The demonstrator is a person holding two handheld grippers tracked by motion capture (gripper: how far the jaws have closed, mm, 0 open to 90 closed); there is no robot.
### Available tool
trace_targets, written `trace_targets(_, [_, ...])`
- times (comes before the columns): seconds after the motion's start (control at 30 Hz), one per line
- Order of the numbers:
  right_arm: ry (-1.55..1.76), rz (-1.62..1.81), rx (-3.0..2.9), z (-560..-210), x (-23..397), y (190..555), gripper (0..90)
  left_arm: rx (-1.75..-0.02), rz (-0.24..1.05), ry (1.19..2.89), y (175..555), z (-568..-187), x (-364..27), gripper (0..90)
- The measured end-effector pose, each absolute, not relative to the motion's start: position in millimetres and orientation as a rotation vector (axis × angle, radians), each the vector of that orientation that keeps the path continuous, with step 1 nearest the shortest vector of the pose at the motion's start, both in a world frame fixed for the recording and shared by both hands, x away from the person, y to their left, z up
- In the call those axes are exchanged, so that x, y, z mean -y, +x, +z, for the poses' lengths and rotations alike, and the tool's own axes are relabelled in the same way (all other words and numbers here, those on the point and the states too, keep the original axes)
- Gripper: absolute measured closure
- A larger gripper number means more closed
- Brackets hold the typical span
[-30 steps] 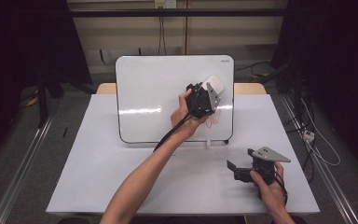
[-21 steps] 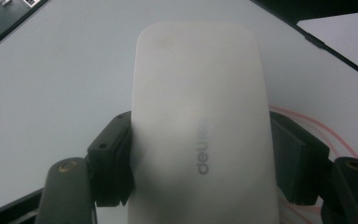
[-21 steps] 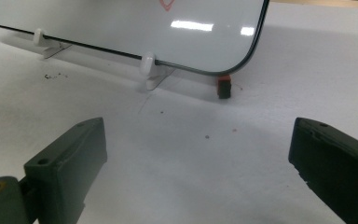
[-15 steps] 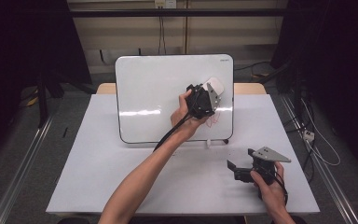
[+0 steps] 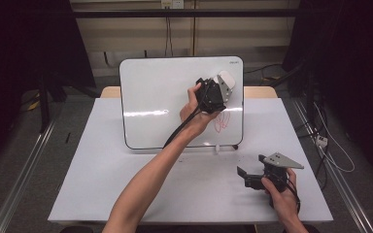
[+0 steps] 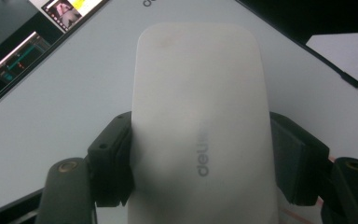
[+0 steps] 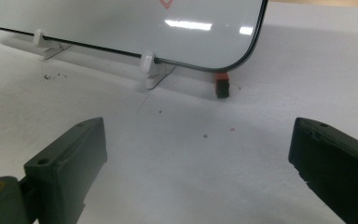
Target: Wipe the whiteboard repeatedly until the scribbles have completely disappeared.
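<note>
A smooth, white, round-cornered eraser with faint grey lettering is clamped between the black jaws of the left gripper and is held against the glossy whiteboard, just above a red scribble. The board is propped upright on small white plastic feet on the matte white table. A small red-and-black block is seen beside the board's rounded corner. The right gripper is rested low on the table, its blocky jaws spread wide apart.

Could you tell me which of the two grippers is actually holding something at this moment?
The left gripper, raised against the whiteboard, is shut on the white eraser. The right gripper rests low over the table, jaws apart around nothing.
</note>
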State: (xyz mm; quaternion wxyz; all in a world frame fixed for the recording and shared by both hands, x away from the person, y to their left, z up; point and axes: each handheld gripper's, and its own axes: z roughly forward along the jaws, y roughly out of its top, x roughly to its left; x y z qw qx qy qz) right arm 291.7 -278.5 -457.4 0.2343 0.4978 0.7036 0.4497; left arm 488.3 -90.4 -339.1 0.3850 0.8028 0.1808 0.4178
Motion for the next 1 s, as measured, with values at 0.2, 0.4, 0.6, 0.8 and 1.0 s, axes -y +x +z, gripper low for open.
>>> trace_targets(0.2, [1.366,1.236,-1.931,-457.4,278.5,291.6,4.2,-0.461,1.072,2.05,493.1,-331.5,92.8,31.1])
trace_targets(0.4, [1.367,1.234,-1.93,-457.6,278.8,291.8,4.2,-0.464,1.085,2.051,501.3,-320.0,94.7,31.1])
trace_targets(0.6, [1.367,1.235,-1.928,-458.1,280.3,291.6,4.2,-0.461,1.108,2.043,510.0,-308.9,93.8,31.1])
trace_targets(0.8, [1.371,1.236,-1.931,-458.6,280.4,291.2,4.2,-0.459,1.114,2.032,514.0,-305.1,91.9,31.1])
trace_targets(1.0, [1.371,1.235,-1.924,-458.3,281.1,290.3,4.2,-0.43,1.138,2.049,510.2,-310.0,93.1,31.1])
